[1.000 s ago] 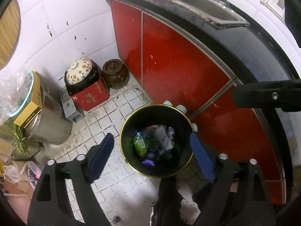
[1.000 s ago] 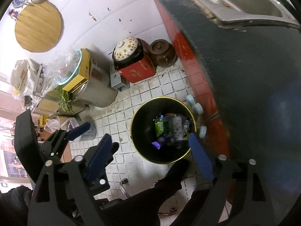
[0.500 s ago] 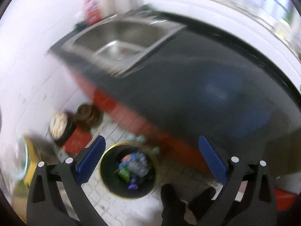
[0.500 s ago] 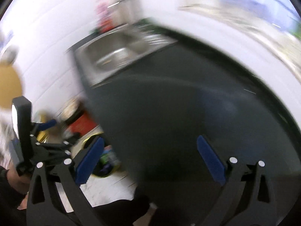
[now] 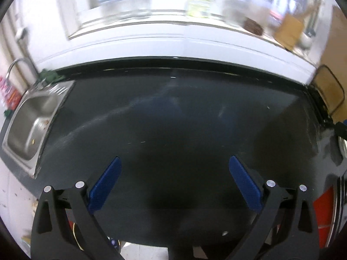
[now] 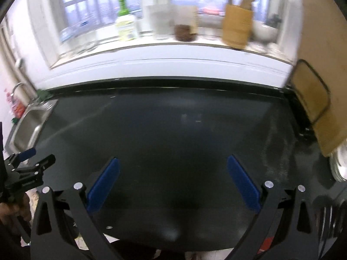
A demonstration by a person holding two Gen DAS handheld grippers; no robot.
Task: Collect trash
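Both wrist views look forward over a dark surface [image 5: 173, 130], bare across its middle as far as the blur allows.

Left hand-held gripper [image 5: 174, 184]: jaws spread wide, blue pads [image 5: 104, 184] well apart, nothing between them. Right hand-held gripper [image 6: 172, 184]: same, wide open and empty. From the right wrist view the left unit also shows at the far left edge, held over the surface's front corner.

Steel sink [image 5: 32, 125] sunk into the surface at left, a few specks in the basin. Behind it a tap [image 5: 17, 65]. Window ledge [image 6: 151, 41] beyond the surface carries a green-capped bottle [image 6: 125, 26], a jar with dark contents [image 6: 184, 25], a wooden utensil holder [image 6: 237, 26] and a white bowl [image 6: 265, 31]. Cutting board [image 6: 318, 99] leans upright at right.

Trash: no loose piece is plainly visible on the surface. A curved yellow edge [image 5: 76, 236], perhaps a bin rim, peeks below the surface's front edge in the left wrist view, between the gripper's arms; too little shows to be sure.

Judgement: step in hand is a search for something to pick up, with both grippers free. Next move calls for scanning the sink basin and the surface's edges, choosing one item, then lowering an open gripper squarely over it. Motion blur makes small scraps hard to rule out.
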